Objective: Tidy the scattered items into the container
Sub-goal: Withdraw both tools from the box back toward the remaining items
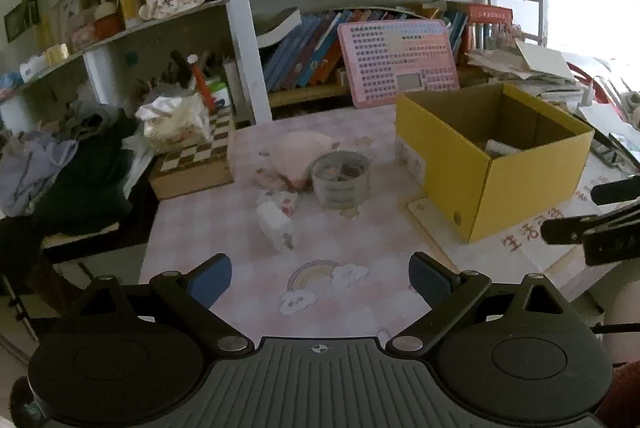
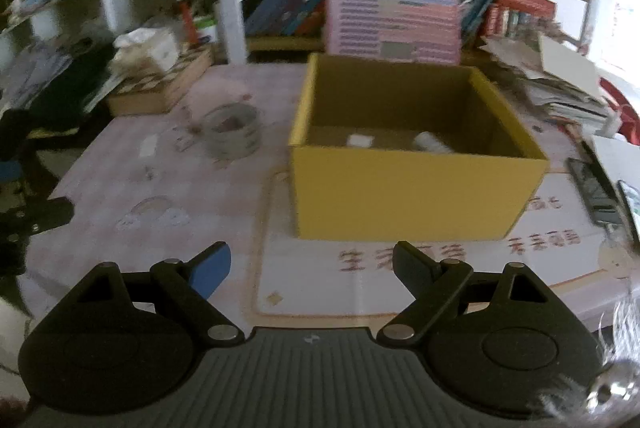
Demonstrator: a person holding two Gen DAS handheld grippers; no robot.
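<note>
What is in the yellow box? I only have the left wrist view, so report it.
Observer: From the right wrist view, a flat white square piece and a white roll lie on the floor of the yellow box.
Operator: Now give me the state of the right tongs.
Observer: The right tongs are open with nothing between them, and they point at the box's near wall.
</note>
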